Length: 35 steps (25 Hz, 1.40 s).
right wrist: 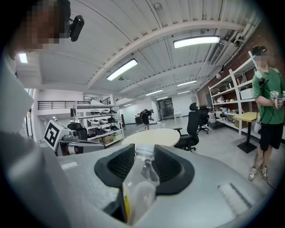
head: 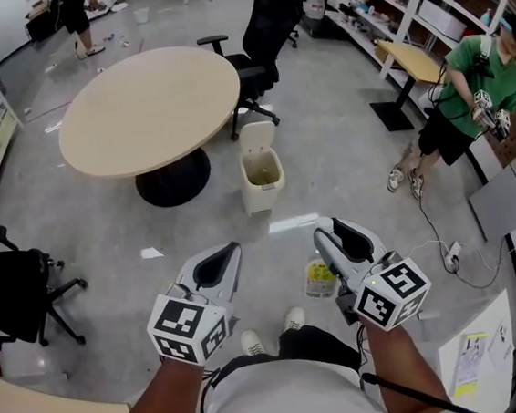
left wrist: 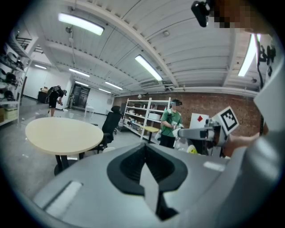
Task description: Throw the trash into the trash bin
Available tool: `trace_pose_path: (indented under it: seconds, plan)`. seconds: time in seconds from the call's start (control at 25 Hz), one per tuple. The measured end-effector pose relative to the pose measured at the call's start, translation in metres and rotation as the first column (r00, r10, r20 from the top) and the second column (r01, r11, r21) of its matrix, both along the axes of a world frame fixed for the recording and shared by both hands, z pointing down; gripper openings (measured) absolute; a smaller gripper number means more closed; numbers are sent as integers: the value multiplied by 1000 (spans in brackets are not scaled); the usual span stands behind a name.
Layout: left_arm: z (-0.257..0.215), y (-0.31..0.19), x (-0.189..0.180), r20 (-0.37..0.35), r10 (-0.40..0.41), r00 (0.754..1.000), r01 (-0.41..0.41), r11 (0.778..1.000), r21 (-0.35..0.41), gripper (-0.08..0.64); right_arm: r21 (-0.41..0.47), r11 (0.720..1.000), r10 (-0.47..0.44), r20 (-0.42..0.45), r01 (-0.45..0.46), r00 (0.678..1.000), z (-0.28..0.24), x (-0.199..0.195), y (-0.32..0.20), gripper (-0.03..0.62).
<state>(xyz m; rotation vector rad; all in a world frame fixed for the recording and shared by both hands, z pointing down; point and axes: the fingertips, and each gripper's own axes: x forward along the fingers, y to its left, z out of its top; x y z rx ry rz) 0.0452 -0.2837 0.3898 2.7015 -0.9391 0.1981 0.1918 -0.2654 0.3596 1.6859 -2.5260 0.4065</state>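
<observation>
**Head view.** We look down on both tools, held out over the grey floor. The right hand-held gripper (head: 328, 242) carries a plastic bottle (head: 321, 279), which shows just under its jaws, above the floor near our shoes. The trash bin (head: 261, 175) stands ahead on the floor beside the round desk (head: 147, 107), lid tipped up, well apart from the bottle. We judge the bottle is being held up clear of the floor for the walk to the bin, and the raised lid leaves the mouth ready for a drop. The left hand-held gripper (head: 228, 253) sits level with the right one, probably just to keep it out of the way.

**Left gripper view.** The jaws of the left hand-held gripper (left wrist: 145, 153) are pressed together with nothing between them. It has no part in the carry.

**Right gripper view.** The right hand-held gripper (right wrist: 143, 156) pinches the bottle (right wrist: 140, 178) at the neck, with the pale cap pointing forward and the body trailing back toward the camera. The bottle is clear and looks empty, though glare makes that uncertain. It has a yellow label along one side.
</observation>
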Motion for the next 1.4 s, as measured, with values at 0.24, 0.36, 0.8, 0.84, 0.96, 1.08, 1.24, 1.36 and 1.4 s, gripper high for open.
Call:
trace_pose_path:
  seconds: [0.24,0.36,0.8,0.84,0.96,1.08,1.24,1.36,1.4]
  plan:
    - [18,-5,-6,-4,-9,1000,9,999,-44,8,-4,1000,13,15,-13,1000,2,3,-16,141]
    - [16,-12,-8,-4,-18,1000,17,999,-30,8,11,1000,-7,10,6,1000,0,-2,-25,141]
    - [16,-28,1,-4,-39,999,38,999,-20,8,18,999,-43,-16,44,999,2,6,-51,141]
    - [16,-31,3,-2,-40,999,39,999,-21,8,14,999,-43,-14,43,999,4,8,-54,141]
    - [18,-42,10,2,-40,999,40,999,-20,8,6,999,-38,-6,38,999,9,16,-63,141]
    - [21,-52,21,13,-32,999,33,999,-21,8,5,999,-32,6,32,999,13,26,-71,141]
    - [25,-69,40,30,-26,999,27,999,-23,8,3,1000,-30,16,30,999,18,45,-84,141]
    - [31,-86,51,36,-37,999,39,999,-32,8,0,1000,-24,19,24,1000,23,61,-97,141]
    - [33,-91,56,39,-38,999,40,999,-36,8,-1,1000,-22,22,22,1000,25,66,-101,141]
